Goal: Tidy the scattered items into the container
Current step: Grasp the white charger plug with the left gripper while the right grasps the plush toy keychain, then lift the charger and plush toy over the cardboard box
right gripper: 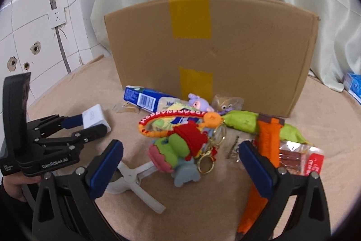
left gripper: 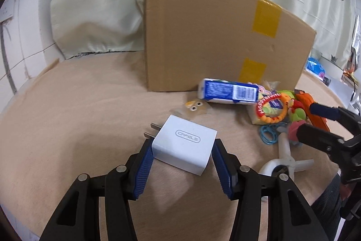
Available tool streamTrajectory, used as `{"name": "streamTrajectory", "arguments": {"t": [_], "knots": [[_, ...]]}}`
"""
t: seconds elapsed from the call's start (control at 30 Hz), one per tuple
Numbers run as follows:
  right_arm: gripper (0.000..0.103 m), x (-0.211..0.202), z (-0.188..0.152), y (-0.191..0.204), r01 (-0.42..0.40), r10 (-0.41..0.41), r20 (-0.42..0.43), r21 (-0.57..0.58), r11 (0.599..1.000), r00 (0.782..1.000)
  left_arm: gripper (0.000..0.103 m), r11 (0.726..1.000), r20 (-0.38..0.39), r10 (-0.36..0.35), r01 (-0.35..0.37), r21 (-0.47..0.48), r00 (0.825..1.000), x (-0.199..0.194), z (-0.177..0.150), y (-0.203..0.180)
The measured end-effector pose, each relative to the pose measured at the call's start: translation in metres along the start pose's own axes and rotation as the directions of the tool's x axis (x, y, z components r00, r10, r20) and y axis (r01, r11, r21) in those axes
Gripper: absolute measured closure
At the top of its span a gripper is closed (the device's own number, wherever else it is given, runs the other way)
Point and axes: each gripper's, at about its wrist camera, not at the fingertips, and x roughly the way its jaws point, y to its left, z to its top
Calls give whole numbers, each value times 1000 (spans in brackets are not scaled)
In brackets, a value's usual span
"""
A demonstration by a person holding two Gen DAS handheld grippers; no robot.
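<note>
Wall socket and purple doll only in right wrist view.

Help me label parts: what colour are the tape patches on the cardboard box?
Yellow tape patches on the cardboard box, clearest in the right wrist view.

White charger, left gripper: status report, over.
Left gripper shut on white charger. Right gripper open, empty, over toy pile. Cardboard box behind; path unobstructed.

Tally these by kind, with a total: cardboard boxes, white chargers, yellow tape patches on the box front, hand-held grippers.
Cardboard box: 1
White charger: 1
Yellow tape patches: 2
Hand-held grippers: 2 (left hand-held gripper, right hand-held gripper)
Total: 6
</note>
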Motion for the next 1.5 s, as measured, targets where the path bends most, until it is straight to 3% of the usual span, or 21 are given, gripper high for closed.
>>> {"name": "streamTrajectory", "arguments": {"t": [0.3, 0.4, 0.47, 0.7, 1.0, 1.5], "knots": [[2, 9, 3, -1, 8, -8, -21, 17, 1000, 1000, 50, 1000, 9, 3, -3, -15, 1000, -4, -1, 6], [33, 7, 3, 0, -6, 7, -28, 18, 1000, 1000, 50, 1000, 12, 1, -1, -15, 1000, -4, 0, 4], [41, 8, 1, 1, 5, -5, -37, 0, 1000, 999, 50, 1000, 13, 1, 0, -16, 1000, -4, 1, 3], [42, 1, 0, -6, -8, 8, -25, 26, 1000, 1000, 50, 1000, 24, -5, 5, -26, 1000, -6, 2, 1], [42, -42, 25, -11, 5, -7, 101, 20, 1000, 995, 50, 1000, 74, -2, 3, -5, 997, -23, 23, -9], [42, -95, 54, -18, 37, -39, 234, 14, 999, 971, 50, 1000, 151, -15, 12, 21, 988, -51, 53, -30]]}}
